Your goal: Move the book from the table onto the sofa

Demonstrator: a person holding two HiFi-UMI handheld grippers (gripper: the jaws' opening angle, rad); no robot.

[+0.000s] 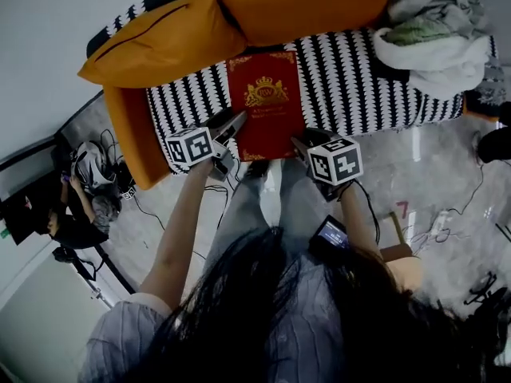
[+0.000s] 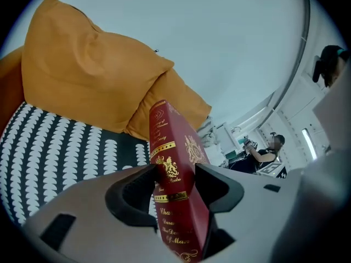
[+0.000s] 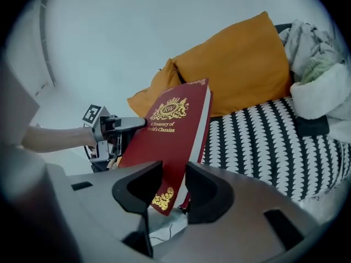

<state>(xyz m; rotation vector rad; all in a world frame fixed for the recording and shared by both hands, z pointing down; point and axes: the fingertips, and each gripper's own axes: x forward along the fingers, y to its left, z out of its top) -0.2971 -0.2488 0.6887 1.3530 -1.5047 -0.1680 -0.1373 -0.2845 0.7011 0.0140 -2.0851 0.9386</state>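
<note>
I've got 2 claws pinching the red book (image 1: 266,106): left gripper (image 1: 231,126) on its spine, right gripper (image 1: 301,143) on a lower corner. Book is tilted at the sofa (image 1: 359,74) seat's front edge, in front of its orange cushions (image 1: 160,38).

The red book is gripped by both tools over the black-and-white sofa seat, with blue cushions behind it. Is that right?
Not quite. The cushions are orange, not blue; the head view shows it. The rest holds: the left tool and the right tool both grip the red book over the black-and-white sofa seat.
</note>
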